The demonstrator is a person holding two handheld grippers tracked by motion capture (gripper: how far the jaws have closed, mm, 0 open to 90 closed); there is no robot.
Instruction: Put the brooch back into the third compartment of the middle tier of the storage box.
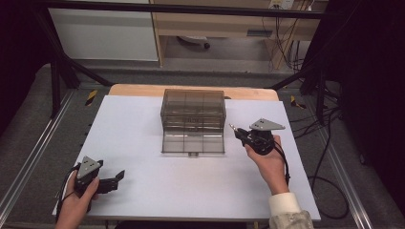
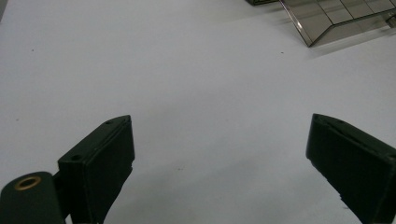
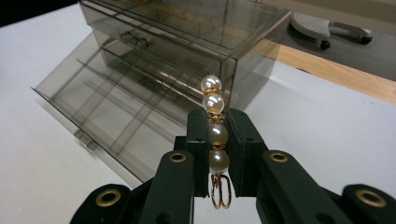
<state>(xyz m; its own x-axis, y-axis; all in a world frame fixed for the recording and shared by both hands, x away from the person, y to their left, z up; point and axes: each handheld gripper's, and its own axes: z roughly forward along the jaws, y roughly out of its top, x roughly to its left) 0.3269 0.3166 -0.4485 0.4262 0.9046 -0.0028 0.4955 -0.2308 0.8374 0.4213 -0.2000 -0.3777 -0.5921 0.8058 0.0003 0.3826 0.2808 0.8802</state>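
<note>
Both hand-held grippers matte black, brass-ringed screw holes on links. Grey three-cornered plate fitted atop the right hand-held gripper (image 1: 237, 131); black cable trailed behind, cream cuffed sleeve worn.

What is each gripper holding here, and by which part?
The right gripper is shut on a pearl hairpin, clamping the lower pearls; the top pearls and the metal loops stick out at either end. The left gripper is open and holds nothing.

Overhead and jaw-close views sharing drawer box (image 1: 193, 121)
</note>
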